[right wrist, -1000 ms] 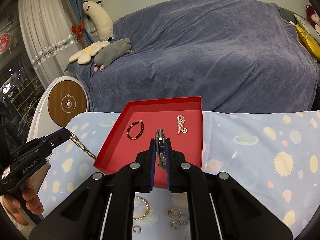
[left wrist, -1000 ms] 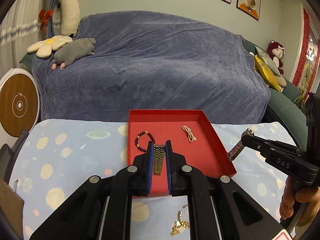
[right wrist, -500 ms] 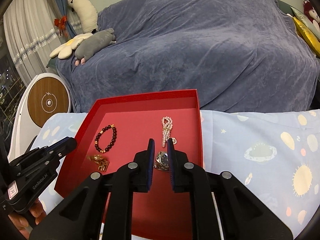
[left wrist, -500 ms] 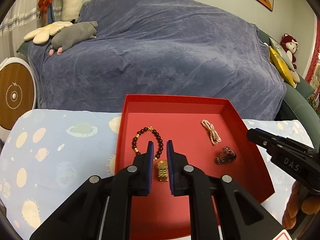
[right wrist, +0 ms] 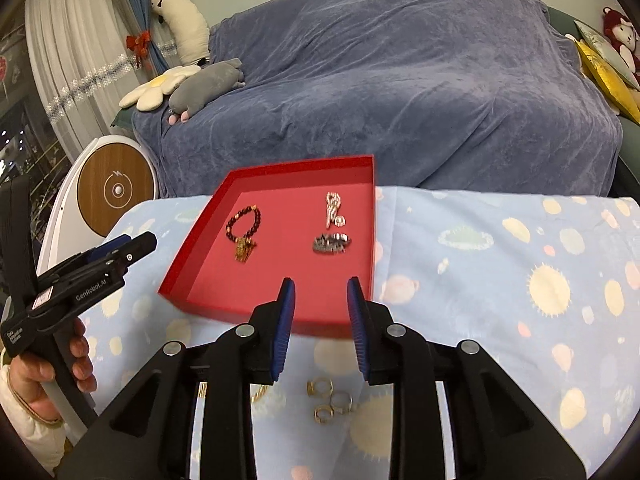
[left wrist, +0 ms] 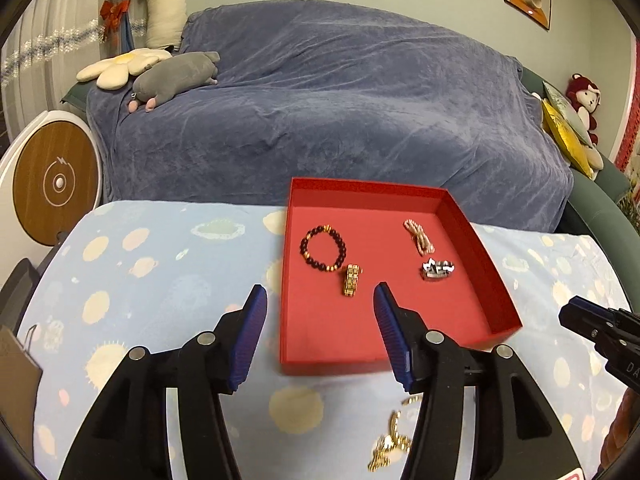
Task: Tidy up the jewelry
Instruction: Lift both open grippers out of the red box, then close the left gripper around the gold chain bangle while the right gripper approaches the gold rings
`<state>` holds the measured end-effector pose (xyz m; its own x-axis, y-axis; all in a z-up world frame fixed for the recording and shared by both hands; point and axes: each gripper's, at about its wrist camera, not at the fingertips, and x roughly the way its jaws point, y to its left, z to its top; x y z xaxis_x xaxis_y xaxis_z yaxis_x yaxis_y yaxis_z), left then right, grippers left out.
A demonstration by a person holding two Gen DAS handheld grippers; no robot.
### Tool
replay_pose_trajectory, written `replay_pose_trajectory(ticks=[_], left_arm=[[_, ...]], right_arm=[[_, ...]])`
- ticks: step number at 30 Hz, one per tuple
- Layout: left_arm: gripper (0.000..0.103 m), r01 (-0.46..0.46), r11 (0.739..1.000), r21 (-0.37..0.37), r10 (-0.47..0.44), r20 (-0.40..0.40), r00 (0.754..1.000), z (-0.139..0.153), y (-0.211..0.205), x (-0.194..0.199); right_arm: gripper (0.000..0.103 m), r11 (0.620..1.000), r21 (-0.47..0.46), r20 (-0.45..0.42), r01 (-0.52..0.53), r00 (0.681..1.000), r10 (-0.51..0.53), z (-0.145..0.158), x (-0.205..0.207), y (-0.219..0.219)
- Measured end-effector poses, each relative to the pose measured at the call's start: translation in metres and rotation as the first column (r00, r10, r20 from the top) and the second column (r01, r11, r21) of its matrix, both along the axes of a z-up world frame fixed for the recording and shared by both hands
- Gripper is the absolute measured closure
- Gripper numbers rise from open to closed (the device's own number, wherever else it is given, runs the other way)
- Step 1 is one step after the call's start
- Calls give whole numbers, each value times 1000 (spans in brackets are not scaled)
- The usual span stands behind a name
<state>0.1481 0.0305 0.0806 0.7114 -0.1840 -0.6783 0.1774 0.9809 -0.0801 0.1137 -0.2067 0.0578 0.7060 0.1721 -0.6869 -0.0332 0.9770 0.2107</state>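
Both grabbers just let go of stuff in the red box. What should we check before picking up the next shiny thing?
1. Left gripper empty: ok, its jaws have just been opening, nothing between them.
2. Right gripper empty: ok, jaws just been opening, nothing held.
3. Gold chain bracelet inside the red tray: ok.
4. Silver watch inside the tray: ok.
5. Jewelry left outside: not ok, gold rings and a gold piece lie on the cloth.
6. Room left in the tray: ok.
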Motion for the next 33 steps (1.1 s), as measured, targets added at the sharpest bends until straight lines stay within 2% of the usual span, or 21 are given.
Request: replay_pose_trajectory(ticks=[3, 5, 7, 10, 15, 20, 25, 28, 30, 33], left_arm=[[43, -4, 1000, 4, 5, -33, 999, -12, 5, -28], [43, -11, 1000, -16, 10, -76, 997, -25, 8, -43], [43, -17, 999, -38, 13, -115, 993, -38, 7, -54], [42, 7, 1000, -29, -11, -146, 989, -55, -4, -66], [25, 81, 996, 24, -78, -122, 990, -68, -38, -74], [23, 132, 990, 59, -123, -136, 983, -86, -72, -63], [23, 154, 983, 104, -136, -156, 978, -104, -89, -52], [30, 149, 982, 118, -131, -149, 980, -108, -92, -52], [40, 156, 981, 114, -139, -146, 979, -107, -93, -53], [48, 153, 982, 109, -137, -142, 980, -106, -91, -53]], right_arm=[[77, 998, 54, -53, 15, 999, -12, -15, -28, -5], [76, 996, 78, -77, 30, 997, -24, -26, -42, -6], [76, 998, 51, -87, 35, 996, -31, -34, -52, -3], [76, 1000, 13, -98, 25, 995, -24, -44, -60, 1], [76, 999, 13, -127, 40, 991, -38, -56, -58, -9], [76, 999, 10, -151, 41, 988, -39, -66, -53, -14], [76, 1000, 9, -176, 30, 984, -28, -73, -48, -12], [73, 1000, 6, -184, 22, 983, -20, -76, -47, -10], [73, 1000, 3, -187, 13, 982, -13, -76, -46, -8], [73, 1000, 6, -186, 2, 983, -1, -76, -45, -3]])
